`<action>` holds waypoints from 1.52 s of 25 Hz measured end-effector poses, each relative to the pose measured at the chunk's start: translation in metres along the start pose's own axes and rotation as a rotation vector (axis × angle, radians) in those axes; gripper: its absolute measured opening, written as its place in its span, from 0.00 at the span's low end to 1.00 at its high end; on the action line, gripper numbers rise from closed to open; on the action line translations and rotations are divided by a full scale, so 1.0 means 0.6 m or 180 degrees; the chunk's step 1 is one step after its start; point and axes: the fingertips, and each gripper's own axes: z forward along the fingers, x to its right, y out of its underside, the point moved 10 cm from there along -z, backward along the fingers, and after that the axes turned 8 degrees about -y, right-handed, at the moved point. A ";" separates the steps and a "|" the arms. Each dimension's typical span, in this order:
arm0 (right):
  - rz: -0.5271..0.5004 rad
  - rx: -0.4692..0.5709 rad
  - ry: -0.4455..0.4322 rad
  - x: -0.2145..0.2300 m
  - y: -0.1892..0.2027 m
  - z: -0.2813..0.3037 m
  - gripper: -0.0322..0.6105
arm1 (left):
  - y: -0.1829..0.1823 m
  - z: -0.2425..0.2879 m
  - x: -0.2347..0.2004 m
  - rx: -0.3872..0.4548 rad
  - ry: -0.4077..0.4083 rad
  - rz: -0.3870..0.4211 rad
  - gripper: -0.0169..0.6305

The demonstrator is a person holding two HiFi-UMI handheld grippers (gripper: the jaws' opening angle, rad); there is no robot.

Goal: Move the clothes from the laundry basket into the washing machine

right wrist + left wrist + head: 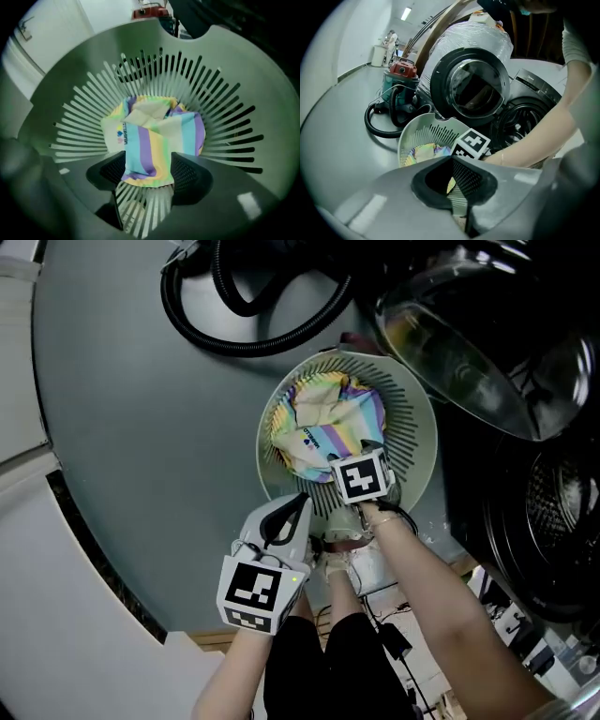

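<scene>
1. left tongs sit at the near rim of the laundry basket, tips together, nothing between them.
2. right tongs point steeply down inside the basket, jaws apart; the lower edge of the striped cloth lies between the pads, not squeezed.
3. the cloth, in pastel stripes, is crumpled on the basket's bottom; a white patch carries small coloured shapes and a line of print too small to read.
4. the pale slotted basket stands on the grey floor beside the washing machine, its round door swung open.
5. beyond, a black hose loops by a red-topped vacuum cleaner.
</scene>
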 end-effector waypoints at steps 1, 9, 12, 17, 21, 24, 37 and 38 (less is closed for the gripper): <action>-0.0003 -0.0129 0.0062 0.006 0.003 0.011 0.52 | 0.004 -0.004 -0.003 0.0017 0.0026 -0.0060 0.03; 0.0251 -0.0190 0.0013 0.010 0.018 0.006 0.10 | 0.025 -0.019 -0.022 -0.0011 0.0027 -0.0114 0.05; 0.0477 0.0183 -0.0360 -0.002 0.026 -0.033 0.10 | 0.020 -0.024 -0.018 -0.0053 0.0036 -0.0056 0.12; 0.0490 0.0819 -0.0803 -0.029 0.025 -0.139 0.10 | 0.002 -0.020 0.002 -0.0218 0.0180 0.0070 0.25; 0.0264 0.1312 -0.0948 -0.066 0.023 -0.265 0.10 | -0.026 -0.009 0.025 -0.0319 0.0384 0.0157 0.44; 0.0261 0.1810 -0.1207 -0.081 0.029 -0.356 0.10 | -0.047 -0.001 0.045 -0.0249 0.0333 0.0304 0.55; 0.0018 0.3205 -0.1386 -0.066 0.124 -0.617 0.10 | -0.162 -0.003 0.176 -0.0105 0.1152 0.1037 0.12; 0.0071 0.3259 -0.1290 -0.055 0.136 -0.621 0.10 | -0.171 -0.005 0.189 -0.0105 0.1169 0.1042 0.08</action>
